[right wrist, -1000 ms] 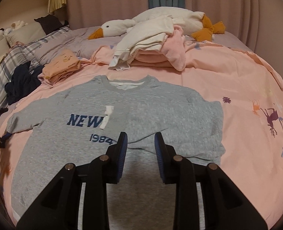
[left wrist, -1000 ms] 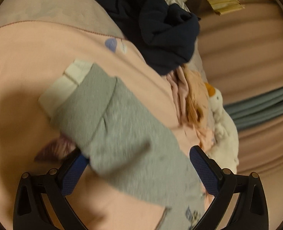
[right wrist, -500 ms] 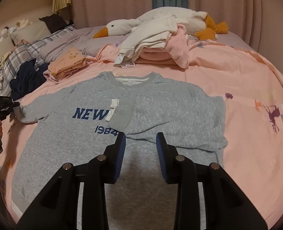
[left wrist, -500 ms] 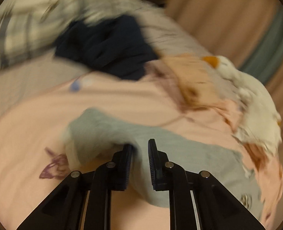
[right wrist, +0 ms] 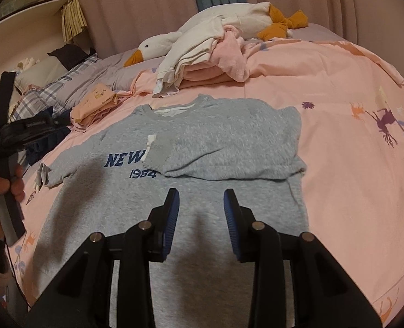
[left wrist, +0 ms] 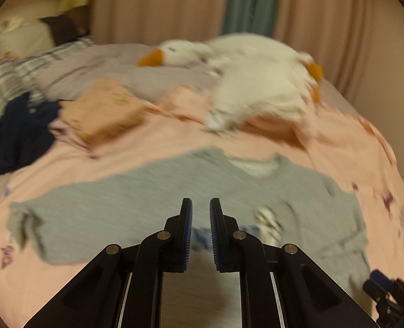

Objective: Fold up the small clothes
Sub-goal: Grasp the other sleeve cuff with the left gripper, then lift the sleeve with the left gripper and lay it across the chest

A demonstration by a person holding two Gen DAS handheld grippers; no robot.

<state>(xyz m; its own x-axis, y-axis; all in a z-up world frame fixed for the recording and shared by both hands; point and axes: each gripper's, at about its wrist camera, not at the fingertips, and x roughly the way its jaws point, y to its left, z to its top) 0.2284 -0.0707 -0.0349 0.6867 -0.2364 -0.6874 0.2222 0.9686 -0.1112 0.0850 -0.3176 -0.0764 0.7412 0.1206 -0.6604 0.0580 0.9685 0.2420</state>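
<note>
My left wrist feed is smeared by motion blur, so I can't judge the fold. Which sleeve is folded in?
Observer: The sleeve at picture-right of the grey sweatshirt lies across the chest, its cuff over the print.
Operator: What does the print read?
Observer: "NEW", the rest hidden under that cuff, with "1984" below.
Operator: Are the right tongs holding anything?
Observer: No. The right tongs are open and empty over the sweatshirt's lower half.
</note>
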